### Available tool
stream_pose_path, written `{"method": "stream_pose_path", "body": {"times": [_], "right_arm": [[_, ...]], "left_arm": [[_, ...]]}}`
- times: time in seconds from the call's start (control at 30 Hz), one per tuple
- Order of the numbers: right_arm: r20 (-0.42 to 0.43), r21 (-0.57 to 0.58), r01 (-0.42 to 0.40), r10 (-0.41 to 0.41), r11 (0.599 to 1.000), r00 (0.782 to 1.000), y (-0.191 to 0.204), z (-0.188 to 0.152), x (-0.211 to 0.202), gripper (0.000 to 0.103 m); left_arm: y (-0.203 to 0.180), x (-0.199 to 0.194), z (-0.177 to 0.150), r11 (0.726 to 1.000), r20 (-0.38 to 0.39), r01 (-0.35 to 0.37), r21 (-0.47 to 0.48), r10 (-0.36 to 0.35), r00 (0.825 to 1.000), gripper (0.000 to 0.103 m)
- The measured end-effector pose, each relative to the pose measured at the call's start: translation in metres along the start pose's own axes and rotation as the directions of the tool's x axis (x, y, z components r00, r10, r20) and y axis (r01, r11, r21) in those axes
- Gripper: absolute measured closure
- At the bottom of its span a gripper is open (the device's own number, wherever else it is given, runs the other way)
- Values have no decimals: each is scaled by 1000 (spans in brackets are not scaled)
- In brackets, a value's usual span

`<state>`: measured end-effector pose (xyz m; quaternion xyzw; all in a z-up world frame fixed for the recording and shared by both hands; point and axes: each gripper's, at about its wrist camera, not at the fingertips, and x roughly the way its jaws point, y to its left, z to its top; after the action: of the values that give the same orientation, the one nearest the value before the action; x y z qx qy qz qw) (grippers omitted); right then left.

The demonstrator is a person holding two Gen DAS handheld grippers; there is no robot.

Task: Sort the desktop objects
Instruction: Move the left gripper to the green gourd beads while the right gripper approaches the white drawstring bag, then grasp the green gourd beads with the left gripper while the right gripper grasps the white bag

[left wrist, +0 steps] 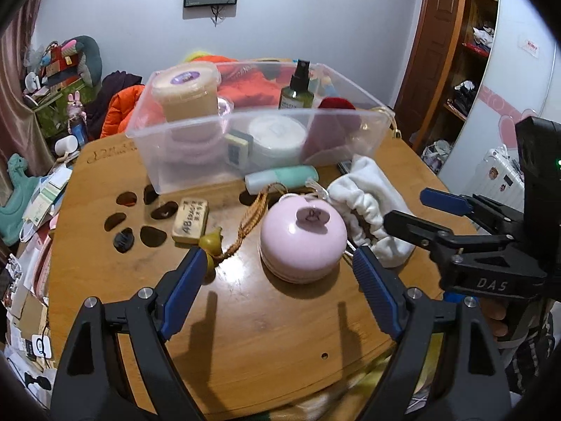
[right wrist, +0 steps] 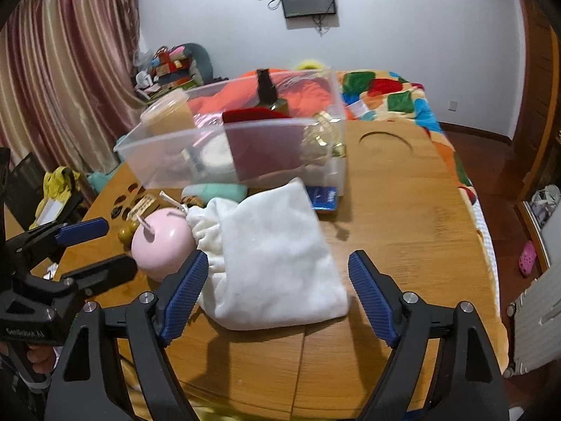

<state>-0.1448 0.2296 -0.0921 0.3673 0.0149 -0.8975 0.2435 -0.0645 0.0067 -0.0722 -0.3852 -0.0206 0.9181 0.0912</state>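
A clear plastic bin (left wrist: 182,175) (right wrist: 168,172) stands at the back of the wooden table and holds a tan tub, a green spray bottle, a white jar and a red pouch. A pink round case (left wrist: 303,238) (right wrist: 163,249) lies in front of it. My left gripper (left wrist: 280,266) is open, its fingers on either side of the case, just short of it. A white drawstring pouch (left wrist: 368,196) (right wrist: 277,252) lies to the right. My right gripper (right wrist: 278,277) is open over the pouch's near end; it also shows in the left wrist view (left wrist: 413,210).
A mint tube (left wrist: 282,177), a wooden block with writing (left wrist: 191,221), a small gourd on a cord (left wrist: 210,242) and a black clip (left wrist: 123,240) lie on the table (left wrist: 245,333). A blue card (right wrist: 324,198) lies by the bin. A bed lies behind, clutter to the left.
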Motion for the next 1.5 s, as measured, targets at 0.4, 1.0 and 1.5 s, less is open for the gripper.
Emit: {"method": "stream_pose_path", "body": {"times": [0.4, 1.0, 1.5], "right_arm": [[-35, -10, -71, 71, 997, 997, 5, -4, 18, 21], [-41, -117, 57, -62, 991, 997, 23, -4, 36, 16], [-19, -1, -16, 16, 1000, 1000, -2, -2, 24, 58]], "left_arm": [[57, 0, -2, 985, 0, -123, -121, 124, 992, 18], [50, 23, -1, 990, -18, -111, -90, 110, 994, 64], [47, 21, -5, 991, -18, -102, -87, 101, 995, 84]]}}
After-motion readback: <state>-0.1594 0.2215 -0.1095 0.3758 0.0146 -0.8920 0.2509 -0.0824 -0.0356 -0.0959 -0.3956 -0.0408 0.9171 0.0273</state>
